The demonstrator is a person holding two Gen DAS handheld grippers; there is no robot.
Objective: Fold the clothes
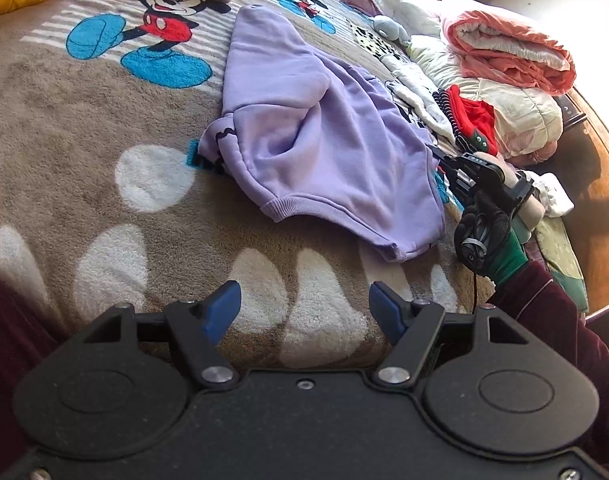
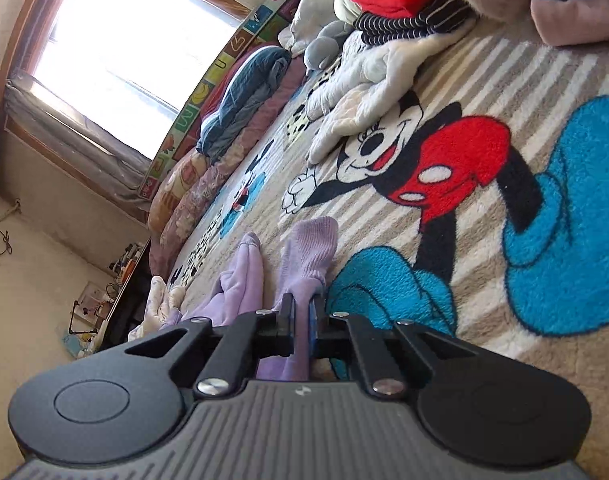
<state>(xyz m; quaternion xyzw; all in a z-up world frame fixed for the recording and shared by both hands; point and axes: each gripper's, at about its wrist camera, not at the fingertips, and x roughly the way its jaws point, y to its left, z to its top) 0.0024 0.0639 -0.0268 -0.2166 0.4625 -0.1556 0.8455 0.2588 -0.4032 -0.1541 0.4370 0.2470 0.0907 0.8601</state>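
**Soft lilac sweatshirt, one sleeve already pinched**

We see the lilac sweatshirt [image 1: 316, 128] lying crumpled on the bed, on a plush cartoon-mouse blanket [image 1: 84, 128], roughly in the middle of the left wrist view with its ribbed hem nearest us. It looks like thick brushed fleece: soft, limp, fairly light, and not slippery. We judge it will drape and sag from any single hold, so a fold needs two holds well apart, and the pile of the blanket will likely drag on the cloth as it slides.

The right gripper [image 2: 302, 312] has its jaws closed on a sleeve of the sweatshirt, the cloth squeezed flat between the blue pads, with the ribbed cuff [image 2: 312, 240] sticking out beyond them. In the left wrist view that same gripper sits at the garment's right edge, held by a gloved hand [image 1: 482, 232]. The left gripper [image 1: 304, 312] hovers over the blanket near the hem with its jaws standing wide and nothing between them.

The best places to hold, in our judgement, are the ribbed bands, cuff and hem [image 1: 328, 208], since they are denser and doubled. The body is smooth with deep rounded creases; dark trim shows at its left edge.

A rolled pink quilt [image 1: 508, 52] and other bedding lie to the right.
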